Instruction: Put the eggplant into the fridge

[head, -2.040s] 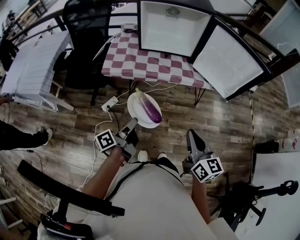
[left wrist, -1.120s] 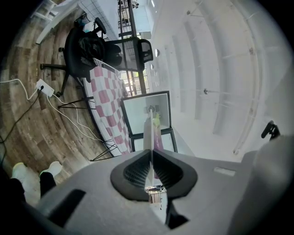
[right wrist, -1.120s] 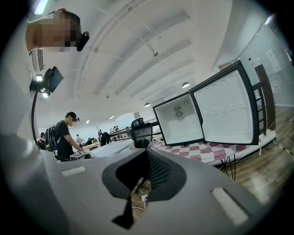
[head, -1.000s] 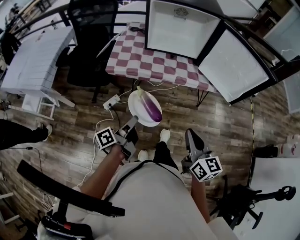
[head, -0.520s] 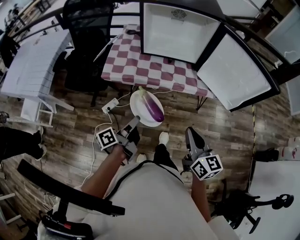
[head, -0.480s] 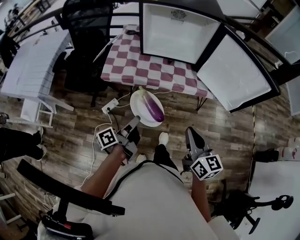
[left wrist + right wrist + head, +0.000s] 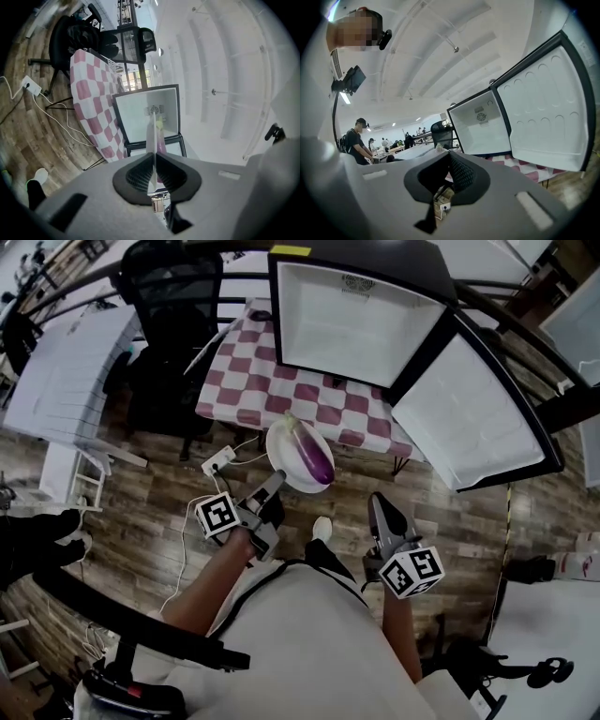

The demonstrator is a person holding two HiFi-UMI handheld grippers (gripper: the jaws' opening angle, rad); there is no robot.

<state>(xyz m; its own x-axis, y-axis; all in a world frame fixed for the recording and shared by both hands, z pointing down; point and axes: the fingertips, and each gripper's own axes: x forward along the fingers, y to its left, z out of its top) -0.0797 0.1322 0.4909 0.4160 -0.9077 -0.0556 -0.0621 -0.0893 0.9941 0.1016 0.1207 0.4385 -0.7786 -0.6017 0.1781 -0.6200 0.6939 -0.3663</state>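
Closer now: eggplant point(image 7: 314, 456) and its white plate point(image 7: 280, 452) were over bare floor half a second ago. The plate's far rim now overlaps the front edge of the checkered table point(image 7: 246, 381), just below the fridge point(image 7: 356, 324).

Eggplant is purple and lies lengthwise on the plate, pale stem end toward the fridge, just left of centre frame in the head view. In the left gripper view it's a purple sliver point(image 7: 161, 142) past the plate edge.

Left gripper point(image 7: 271, 487) is clamped on the plate's near rim. Its own view shows the plate edge-on as a thin white line between the closed pads point(image 7: 138, 174).

Fridge sits on the table at top centre, interior white. Its door point(image 7: 469, 409) is swung open to the right.

Right gripper point(image 7: 378, 508) is at lower right of centre, over the wood floor point(image 7: 450, 512), well apart from the plate. Its own view shows the jaws together with nothing between them.

Black chair point(image 7: 173, 296) is at upper left, with a white table point(image 7: 61, 362) left of it. Power strip point(image 7: 217, 462) lies on the floor just left of the plate.
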